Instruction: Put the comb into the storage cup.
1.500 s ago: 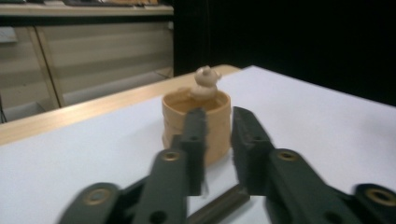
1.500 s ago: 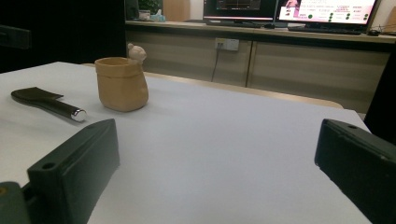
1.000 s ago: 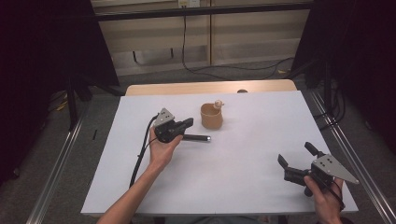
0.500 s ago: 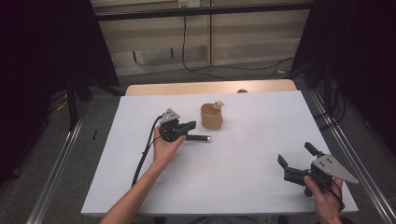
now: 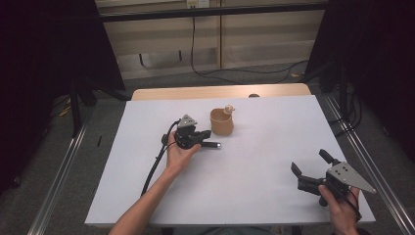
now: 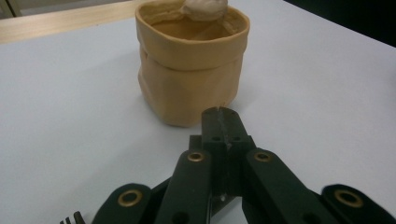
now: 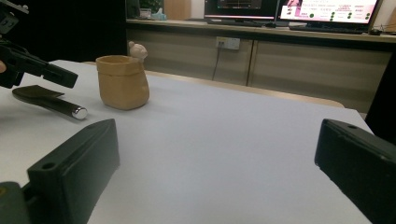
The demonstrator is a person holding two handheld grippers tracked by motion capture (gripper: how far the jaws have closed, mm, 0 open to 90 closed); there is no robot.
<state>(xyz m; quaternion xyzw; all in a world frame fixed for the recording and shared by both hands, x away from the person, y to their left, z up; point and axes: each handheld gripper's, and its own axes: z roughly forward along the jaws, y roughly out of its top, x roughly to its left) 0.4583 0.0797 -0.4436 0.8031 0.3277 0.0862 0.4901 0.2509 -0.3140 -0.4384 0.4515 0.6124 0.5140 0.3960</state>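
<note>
A tan fabric pouch stands upright at the table's far middle, with a small pale object on its back rim. In the left gripper view the pouch is just beyond the jaws. My left gripper is shut with nothing between its jaws, just left of the pouch. It hovers over a dark tool with a metal end that lies on the table. In the right gripper view the left gripper hangs above and apart from that tool. My right gripper stands open near the front right, holding nothing.
A white sheet covers the table, and a wooden strip shows at its far edge. The left gripper's cable trails back across the sheet. Metal rails run along both sides. Monitors stand on a counter behind.
My left gripper has edged a little toward the pouch and lower. The tool, the pouch and the right gripper have stayed put.
</note>
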